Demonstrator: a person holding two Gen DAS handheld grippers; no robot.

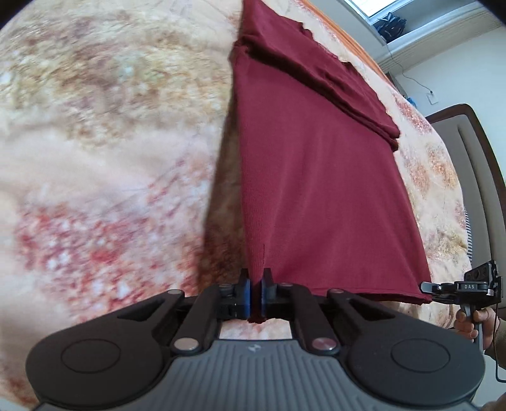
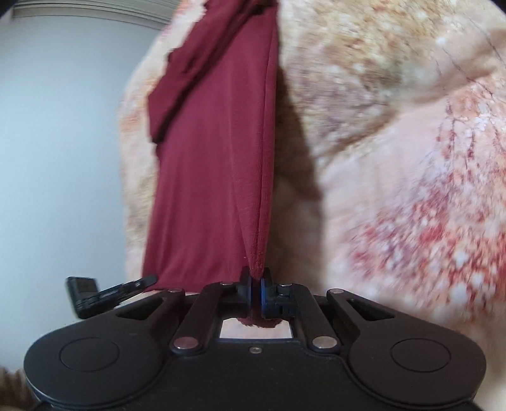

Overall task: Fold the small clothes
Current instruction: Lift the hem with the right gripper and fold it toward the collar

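A bed [image 1: 95, 126] with a floral fleece blanket; beyond it, a padded headboard [image 1: 474, 151], white wall [image 1: 442, 63] and bright window [image 1: 379, 6].

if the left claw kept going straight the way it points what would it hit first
Probably the dark red garment it already pinches: the left claw points along the cloth, with the patterned blanket beneath. Depth is unclear.

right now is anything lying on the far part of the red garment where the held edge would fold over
Nothing visible does. Both fingers pinch the dark red garment at its near edge; only its own folded sleeve lies across the far part, on the floral blanket.
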